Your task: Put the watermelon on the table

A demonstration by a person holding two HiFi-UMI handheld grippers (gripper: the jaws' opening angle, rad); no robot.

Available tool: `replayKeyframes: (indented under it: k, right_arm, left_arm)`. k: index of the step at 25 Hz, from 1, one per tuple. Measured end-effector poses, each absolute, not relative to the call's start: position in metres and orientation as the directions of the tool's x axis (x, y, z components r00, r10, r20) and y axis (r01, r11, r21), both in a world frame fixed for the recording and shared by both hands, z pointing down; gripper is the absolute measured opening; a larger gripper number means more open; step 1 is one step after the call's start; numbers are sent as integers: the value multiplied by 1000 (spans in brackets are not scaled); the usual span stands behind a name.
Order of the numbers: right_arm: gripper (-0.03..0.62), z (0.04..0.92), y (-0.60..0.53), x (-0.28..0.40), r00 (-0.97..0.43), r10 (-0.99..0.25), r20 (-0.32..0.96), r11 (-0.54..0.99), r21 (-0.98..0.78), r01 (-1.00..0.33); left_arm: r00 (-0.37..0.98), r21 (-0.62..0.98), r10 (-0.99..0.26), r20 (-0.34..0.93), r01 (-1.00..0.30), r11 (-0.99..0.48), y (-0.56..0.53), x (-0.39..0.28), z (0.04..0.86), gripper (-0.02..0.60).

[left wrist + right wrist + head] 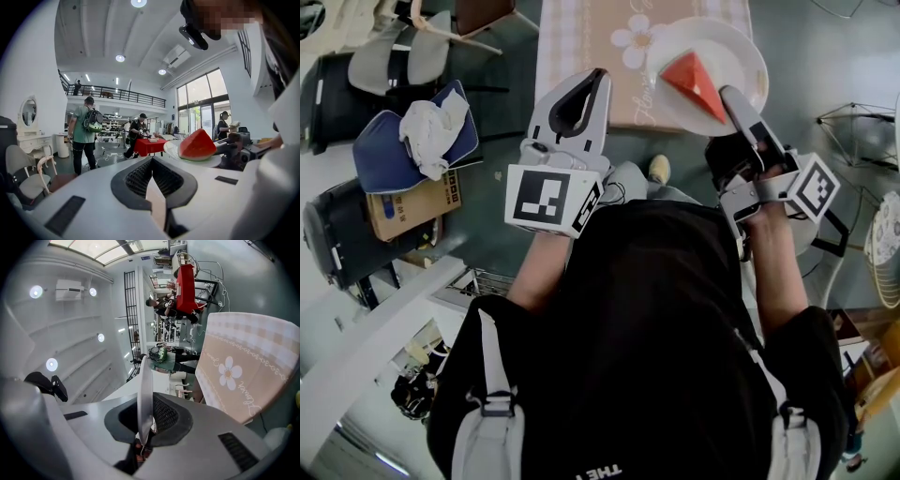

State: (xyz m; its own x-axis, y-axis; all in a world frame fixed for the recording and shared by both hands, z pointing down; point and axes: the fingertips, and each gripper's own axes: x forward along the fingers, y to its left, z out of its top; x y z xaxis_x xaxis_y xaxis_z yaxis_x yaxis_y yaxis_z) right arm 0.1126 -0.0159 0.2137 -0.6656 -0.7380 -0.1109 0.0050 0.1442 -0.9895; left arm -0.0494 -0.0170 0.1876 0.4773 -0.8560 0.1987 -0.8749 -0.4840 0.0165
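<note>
A red watermelon wedge [696,82] lies on a white plate [741,47], which hangs over the near edge of the table [591,56] with its checked, flower-printed cloth. My right gripper [731,97] is shut on the plate's near rim. In the right gripper view the plate [144,376] shows edge-on between the jaws of the right gripper [147,401], and the table's cloth [243,376] is off to the right. My left gripper [598,77] is shut on nothing, left of the plate. From the left gripper [152,161] the wedge [198,145] and plate [171,149] appear at the right.
Left of me are black chairs [337,94], a blue cushion with a white cloth [412,136] and a cardboard box [412,202]. A wire rack [858,127] stands at the right. Other people [84,136] and a red-covered table [149,145] are farther off in the hall.
</note>
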Motion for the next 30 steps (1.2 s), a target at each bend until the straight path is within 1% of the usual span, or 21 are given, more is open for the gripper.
replayKeyframes:
  k: [13, 30]
  right_arm:
    - [23, 208, -8, 119, -671, -731, -121, 159, -987, 5]
    - [23, 209, -30, 103, -657, -745, -113, 162, -987, -14]
  left_arm:
    - [475, 17, -859, 192, -877, -481, -7, -41, 183, 11]
    - [508, 39, -842, 181, -859, -510, -33, -51, 186, 11]
